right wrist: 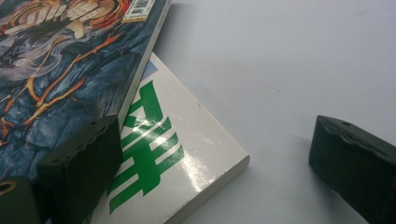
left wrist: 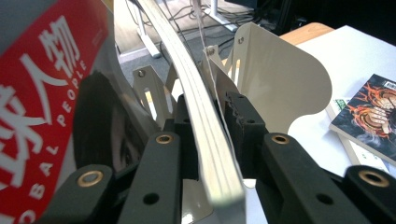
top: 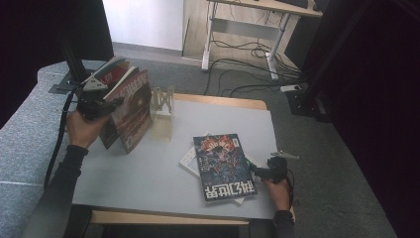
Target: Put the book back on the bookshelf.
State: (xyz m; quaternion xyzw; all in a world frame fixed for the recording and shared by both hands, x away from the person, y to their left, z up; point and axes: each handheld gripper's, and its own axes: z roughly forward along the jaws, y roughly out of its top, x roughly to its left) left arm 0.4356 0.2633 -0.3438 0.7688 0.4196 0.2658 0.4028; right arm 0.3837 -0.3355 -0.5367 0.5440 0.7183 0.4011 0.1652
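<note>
We are looking at a dim room whose dark edges are swallowing detail, while the table is catching soft light, perhaps from above. Glare is shining on the white book, and the nearest black jaws are blurring slightly.

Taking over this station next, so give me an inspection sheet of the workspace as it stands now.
Surface: grey table top, wooden edges, bare in front.
Job's things: brown-covered magazine upright at the far left; red-covered magazine beside it; cream metal book stand just behind.
Clutter: dark-covered magazine flat on a white book at the right.
Grippers: left gripper has the upright magazine's edge between its jaws; whether the pads press cannot be told. Right gripper open, low at the white book's corner.
Cables: a cable trails from the left gripper; more on the floor.
Surroundings: desk behind, grey carpet.
</note>
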